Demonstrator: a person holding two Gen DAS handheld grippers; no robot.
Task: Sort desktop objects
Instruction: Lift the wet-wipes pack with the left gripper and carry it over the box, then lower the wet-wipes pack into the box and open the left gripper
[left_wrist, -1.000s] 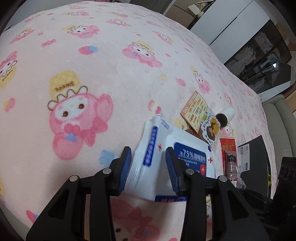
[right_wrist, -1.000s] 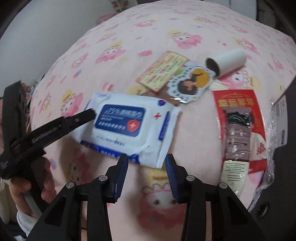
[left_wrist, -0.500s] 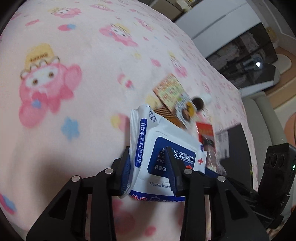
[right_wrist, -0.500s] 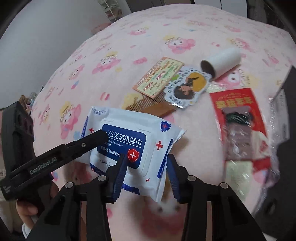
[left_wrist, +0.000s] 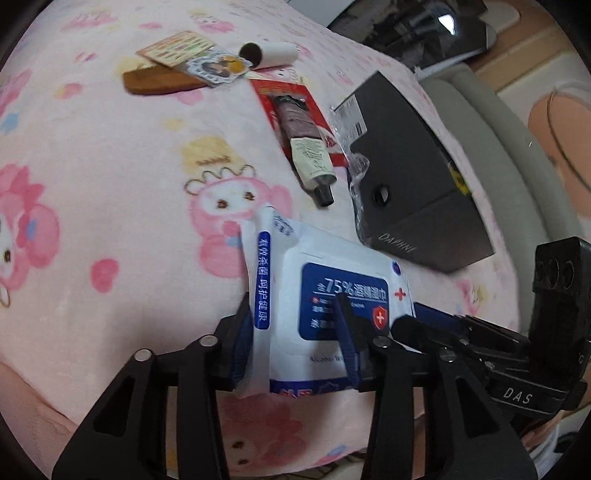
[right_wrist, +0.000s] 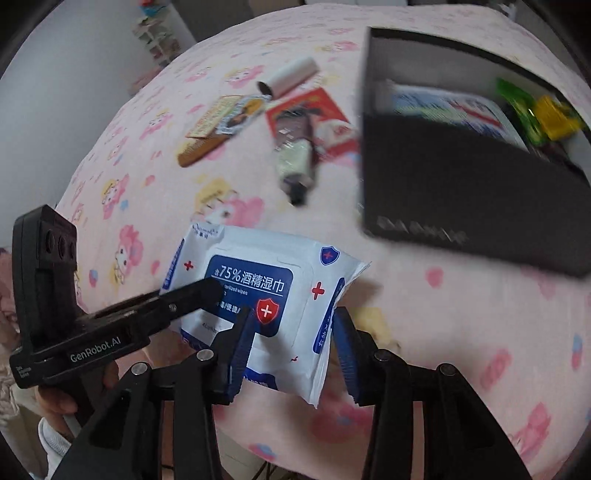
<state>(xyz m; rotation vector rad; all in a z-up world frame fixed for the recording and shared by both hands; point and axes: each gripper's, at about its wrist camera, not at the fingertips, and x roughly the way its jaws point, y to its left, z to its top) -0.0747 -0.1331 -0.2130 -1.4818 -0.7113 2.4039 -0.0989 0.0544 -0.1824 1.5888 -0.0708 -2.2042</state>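
Wipes pack held above the pink blanket, near the black box

The left gripper (left_wrist: 295, 332) clamps the wipes pack (left_wrist: 325, 295), lifted off the blanket (left_wrist: 110, 166); the right gripper (right_wrist: 291, 343) grips its other end; the black box (right_wrist: 461, 184) sits right, just beyond.

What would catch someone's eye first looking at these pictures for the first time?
The white and blue wet wipes pack, front and centre, held off the pink cartoon blanket by the left gripper and right gripper together. Next, the open black box at right, with a hand cream tube beside it.
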